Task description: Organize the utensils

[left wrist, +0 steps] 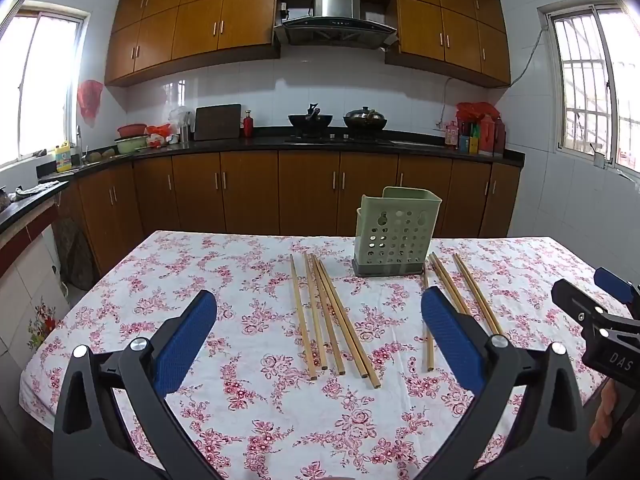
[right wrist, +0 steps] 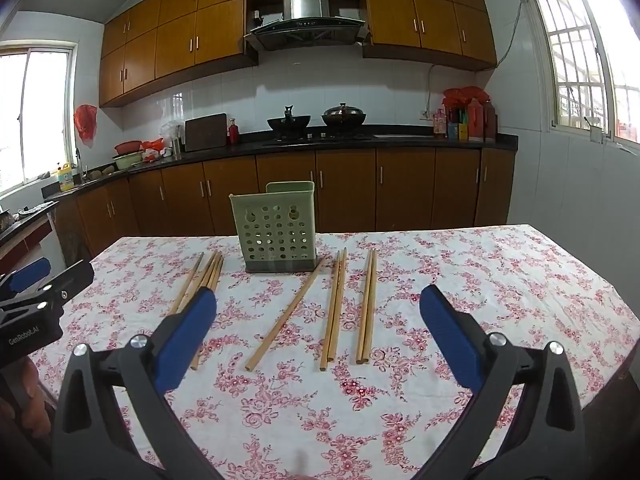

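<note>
A green perforated utensil holder [left wrist: 394,236] [right wrist: 276,228] stands upright toward the far side of the table. Several wooden chopsticks [left wrist: 332,320] lie flat to its left in the left wrist view, and a few more chopsticks [left wrist: 468,300] lie to its right. In the right wrist view that nearer group shows as a slanted single chopstick [right wrist: 288,316] and two pairs [right wrist: 334,312] [right wrist: 368,308]. My left gripper [left wrist: 319,294] hovers open above the left group with nothing between its fingers. My right gripper [right wrist: 319,291] is open and empty too, above the right group.
The table carries a pink floral cloth [left wrist: 240,400] [right wrist: 480,280]; its left and far edges drop to the floor. Each gripper shows at the other view's edge [left wrist: 588,286] [right wrist: 52,272], with a hand [left wrist: 604,412] on it. Brown cabinets and a black counter [right wrist: 400,142] stand beyond.
</note>
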Action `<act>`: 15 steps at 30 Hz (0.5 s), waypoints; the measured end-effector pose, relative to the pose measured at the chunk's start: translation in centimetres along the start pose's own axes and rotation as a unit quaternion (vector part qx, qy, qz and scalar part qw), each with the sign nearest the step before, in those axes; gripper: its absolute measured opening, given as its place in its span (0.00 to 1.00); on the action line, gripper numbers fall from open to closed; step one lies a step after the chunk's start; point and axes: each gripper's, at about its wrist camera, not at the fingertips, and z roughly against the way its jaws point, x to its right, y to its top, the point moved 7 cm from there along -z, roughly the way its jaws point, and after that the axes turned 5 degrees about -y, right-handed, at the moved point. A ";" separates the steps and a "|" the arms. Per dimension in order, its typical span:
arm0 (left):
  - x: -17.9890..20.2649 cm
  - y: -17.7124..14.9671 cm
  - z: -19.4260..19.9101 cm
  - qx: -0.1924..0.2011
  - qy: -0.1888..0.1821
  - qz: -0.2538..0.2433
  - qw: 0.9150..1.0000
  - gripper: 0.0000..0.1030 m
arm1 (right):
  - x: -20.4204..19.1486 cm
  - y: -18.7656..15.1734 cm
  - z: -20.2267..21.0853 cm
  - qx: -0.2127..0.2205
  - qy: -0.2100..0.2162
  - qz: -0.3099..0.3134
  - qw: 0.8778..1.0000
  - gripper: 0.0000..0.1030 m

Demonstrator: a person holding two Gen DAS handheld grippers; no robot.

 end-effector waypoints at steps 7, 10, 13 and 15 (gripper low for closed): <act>0.0 0.0 0.0 0.000 0.000 0.000 1.000 0.98 | 0.0 0.0 -0.1 -0.001 0.000 0.000 1.000 0.96; 0.0 0.0 0.0 -0.001 0.000 0.000 1.000 0.98 | -0.1 -0.1 -0.1 -0.002 0.000 -0.001 1.000 0.96; 0.0 0.0 0.0 -0.001 0.000 0.000 1.000 0.98 | -0.1 -0.1 -0.1 -0.002 0.000 -0.001 1.000 0.96; 0.0 0.0 0.0 -0.001 0.000 0.001 1.000 0.98 | -0.1 -0.1 -0.1 -0.002 0.000 0.000 1.000 0.96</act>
